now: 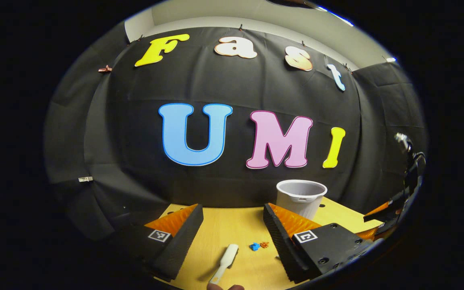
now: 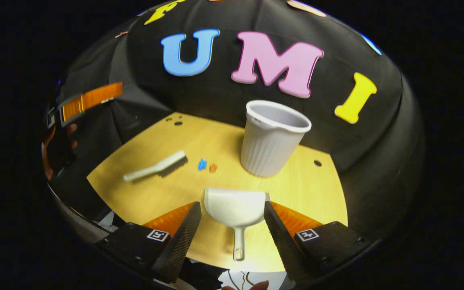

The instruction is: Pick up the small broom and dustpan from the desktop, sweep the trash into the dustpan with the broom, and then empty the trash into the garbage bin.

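Broom (image 1: 225,261) handle cut off below (blurred); dustpan (image 2: 235,208) lies whole.

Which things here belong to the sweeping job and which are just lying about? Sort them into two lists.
Job:
small broom
dustpan
blue scrap
orange scrap
garbage bin
left gripper, open
right gripper, open

Lying about:
wooden desktop only bears them; nothing else lies on it.

The left gripper view looks low and level across the yellow wooden worktop (image 1: 232,225) toward the wall; the right gripper view tilts down from higher, nearer. Both share the ribbed white plastic bin (image 1: 300,199) (image 2: 270,139).
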A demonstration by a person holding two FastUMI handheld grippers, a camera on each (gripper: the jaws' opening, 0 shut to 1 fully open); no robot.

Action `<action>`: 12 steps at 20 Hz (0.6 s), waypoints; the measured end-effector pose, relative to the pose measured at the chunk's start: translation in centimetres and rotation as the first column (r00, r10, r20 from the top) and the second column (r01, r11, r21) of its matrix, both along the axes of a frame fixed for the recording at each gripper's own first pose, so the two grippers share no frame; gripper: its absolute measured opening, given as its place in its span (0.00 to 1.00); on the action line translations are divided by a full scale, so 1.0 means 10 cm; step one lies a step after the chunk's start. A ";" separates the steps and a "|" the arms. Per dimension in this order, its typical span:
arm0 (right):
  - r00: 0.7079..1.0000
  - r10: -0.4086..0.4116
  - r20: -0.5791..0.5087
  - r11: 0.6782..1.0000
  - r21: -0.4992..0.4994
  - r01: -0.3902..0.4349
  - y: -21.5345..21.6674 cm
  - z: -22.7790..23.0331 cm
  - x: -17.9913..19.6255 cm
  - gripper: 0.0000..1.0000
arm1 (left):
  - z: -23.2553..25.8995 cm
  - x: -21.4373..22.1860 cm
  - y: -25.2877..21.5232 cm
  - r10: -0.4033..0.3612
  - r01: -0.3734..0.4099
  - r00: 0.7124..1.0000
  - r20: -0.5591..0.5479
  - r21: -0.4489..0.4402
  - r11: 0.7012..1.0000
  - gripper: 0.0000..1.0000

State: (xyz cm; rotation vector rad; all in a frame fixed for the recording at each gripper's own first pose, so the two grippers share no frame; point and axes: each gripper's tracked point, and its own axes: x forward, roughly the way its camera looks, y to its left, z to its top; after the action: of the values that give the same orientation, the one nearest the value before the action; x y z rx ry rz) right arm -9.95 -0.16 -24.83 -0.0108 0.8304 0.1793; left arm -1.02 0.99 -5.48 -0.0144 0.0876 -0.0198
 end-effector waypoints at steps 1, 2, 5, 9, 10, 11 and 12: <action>0.998 -0.004 -0.063 1.000 -0.003 0.004 -0.05 -0.18 -0.08 0.98 | -0.05 0.00 0.02 0.009 -0.009 1.000 -0.009 0.000 1.000 0.95; 0.993 -0.011 -0.121 1.000 0.001 0.011 -0.08 -0.39 -0.13 0.98 | -0.08 -0.01 0.05 0.017 -0.017 1.000 -0.016 -0.005 1.000 0.95; 0.958 -0.031 -0.284 0.999 -0.003 0.031 -0.18 -0.98 -0.27 0.98 | -0.12 -0.02 0.12 0.040 -0.041 0.999 -0.029 -0.005 0.999 0.95; 0.918 -0.046 -0.394 0.999 -0.014 0.044 -0.25 -1.52 -0.29 0.97 | -0.17 -0.01 0.14 0.056 -0.056 0.998 -0.038 -0.002 0.998 0.95; 0.909 -0.045 -0.414 0.999 -0.013 0.044 -0.24 -1.63 -0.29 0.98 | -0.17 0.00 0.15 0.061 -0.061 0.997 -0.041 -0.005 0.998 0.95; 0.899 -0.049 -0.435 0.999 -0.006 0.052 -0.23 -1.73 -0.28 0.98 | -0.20 -0.01 0.15 0.064 -0.064 0.997 -0.045 -0.006 0.998 0.95; 0.890 -0.054 -0.453 0.998 0.005 0.063 -0.19 -1.81 -0.26 0.98 | -0.20 -0.01 0.14 0.064 -0.064 0.997 -0.048 -0.002 0.998 0.95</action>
State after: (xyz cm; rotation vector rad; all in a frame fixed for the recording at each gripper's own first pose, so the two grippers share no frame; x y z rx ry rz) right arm -12.59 -2.08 -42.90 0.0780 1.2960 0.1339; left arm -1.08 2.37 -7.50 -0.0209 0.1347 0.0448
